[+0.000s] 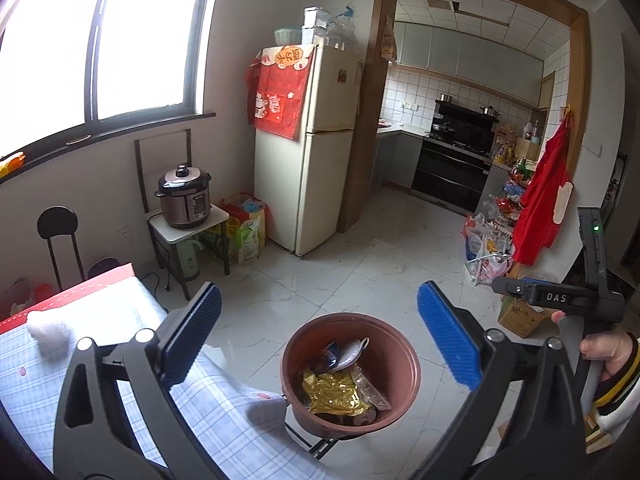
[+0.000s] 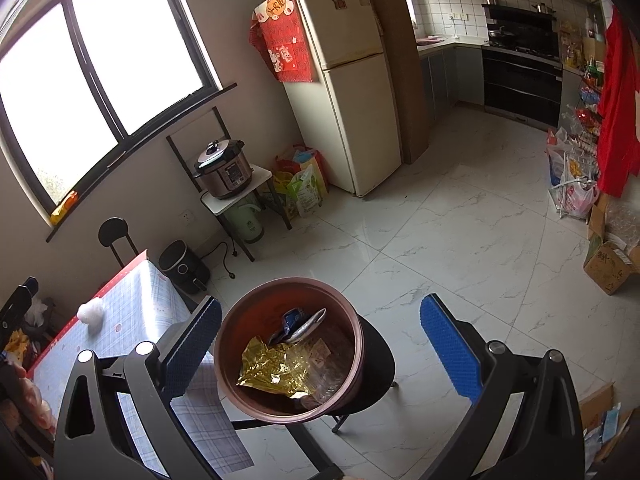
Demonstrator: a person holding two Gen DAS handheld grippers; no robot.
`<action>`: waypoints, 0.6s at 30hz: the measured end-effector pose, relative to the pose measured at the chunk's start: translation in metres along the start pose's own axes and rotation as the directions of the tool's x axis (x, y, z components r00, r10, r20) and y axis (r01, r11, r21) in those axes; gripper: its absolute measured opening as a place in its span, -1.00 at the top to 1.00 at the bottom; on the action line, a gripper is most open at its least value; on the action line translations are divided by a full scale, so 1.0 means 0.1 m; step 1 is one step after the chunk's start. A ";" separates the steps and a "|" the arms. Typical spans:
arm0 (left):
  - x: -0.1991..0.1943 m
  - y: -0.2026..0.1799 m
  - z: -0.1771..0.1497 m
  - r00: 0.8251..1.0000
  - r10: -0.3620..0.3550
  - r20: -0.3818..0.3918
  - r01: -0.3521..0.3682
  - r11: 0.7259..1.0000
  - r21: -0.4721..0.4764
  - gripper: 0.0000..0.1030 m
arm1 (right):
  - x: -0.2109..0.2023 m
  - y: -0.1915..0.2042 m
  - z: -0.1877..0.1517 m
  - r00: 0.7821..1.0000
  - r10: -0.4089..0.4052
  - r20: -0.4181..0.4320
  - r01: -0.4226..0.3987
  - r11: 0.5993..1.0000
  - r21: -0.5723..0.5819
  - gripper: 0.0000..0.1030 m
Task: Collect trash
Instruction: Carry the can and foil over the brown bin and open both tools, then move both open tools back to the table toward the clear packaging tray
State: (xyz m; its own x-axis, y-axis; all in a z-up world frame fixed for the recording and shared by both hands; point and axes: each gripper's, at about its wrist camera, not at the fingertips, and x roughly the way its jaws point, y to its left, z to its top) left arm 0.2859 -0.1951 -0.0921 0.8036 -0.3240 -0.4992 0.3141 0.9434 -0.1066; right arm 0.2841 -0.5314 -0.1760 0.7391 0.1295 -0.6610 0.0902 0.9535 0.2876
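Blue ribbed pads face each other across a wide gap on the left gripper (image 1: 318,334), its jaws spread fully with nothing between them. Just beyond, at six o'clock in the left wrist view, a brown plastic bin (image 1: 408,364) holds the trash: a crumpled gold foil wrapper (image 1: 330,394), a clear wrapper (image 1: 370,390), a blue packet (image 1: 332,354) and a grey face mask (image 1: 350,354). At eight o'clock, the table under a blue checked cloth (image 1: 140,380) carries a white crumpled tissue (image 1: 46,330). At three o'clock a hand (image 1: 608,354) in a striped cuff grips the right gripper's handle.

From the right wrist view, the right gripper (image 2: 320,338) also stands wide and empty above the bin, which rests on a black stool (image 2: 376,372).

Farther off, at nine o'clock in the left wrist view, a pressure cooker (image 1: 184,198) sits on a small side table (image 1: 218,216). A cream fridge (image 1: 320,152) with a red cloth (image 1: 280,94) stands at twelve o'clock, and a black stove (image 1: 456,168) lies beyond at one o'clock.
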 end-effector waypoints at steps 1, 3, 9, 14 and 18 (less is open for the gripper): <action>-0.03 0.04 -0.01 1.000 0.015 -0.006 -0.016 1.000 -0.007 -0.89 | -0.01 0.01 0.00 1.000 -0.001 0.004 0.001 1.000 -0.010 -0.90; -0.10 0.13 -0.05 0.999 0.042 -0.019 -0.043 0.999 -0.029 -0.89 | -0.04 0.06 0.01 1.000 -0.005 0.011 0.006 1.000 -0.029 -0.90; -0.34 0.45 -0.17 0.988 0.149 -0.047 -0.154 0.982 -0.109 -0.89 | -0.04 0.22 0.03 1.000 0.008 0.015 -0.007 0.998 -0.063 -0.90; -0.63 0.76 -0.31 0.975 0.216 -0.052 -0.221 0.962 -0.159 -0.89 | 0.02 0.45 0.01 1.000 0.019 -0.005 -0.020 0.995 -0.101 -0.90; -0.89 1.03 -0.45 0.965 0.252 -0.069 -0.261 0.945 -0.196 -0.89 | 0.07 0.73 -0.06 1.000 0.021 -0.017 -0.023 0.992 -0.121 -0.90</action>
State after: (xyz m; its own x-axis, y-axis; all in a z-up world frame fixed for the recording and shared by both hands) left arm 0.2239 -0.0662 -0.0972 0.8199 -0.0704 -0.5682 -0.0115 0.9902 -0.1393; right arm 0.2918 -0.4591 -0.1637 0.7297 0.1544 -0.6662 -0.0085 0.9762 0.2169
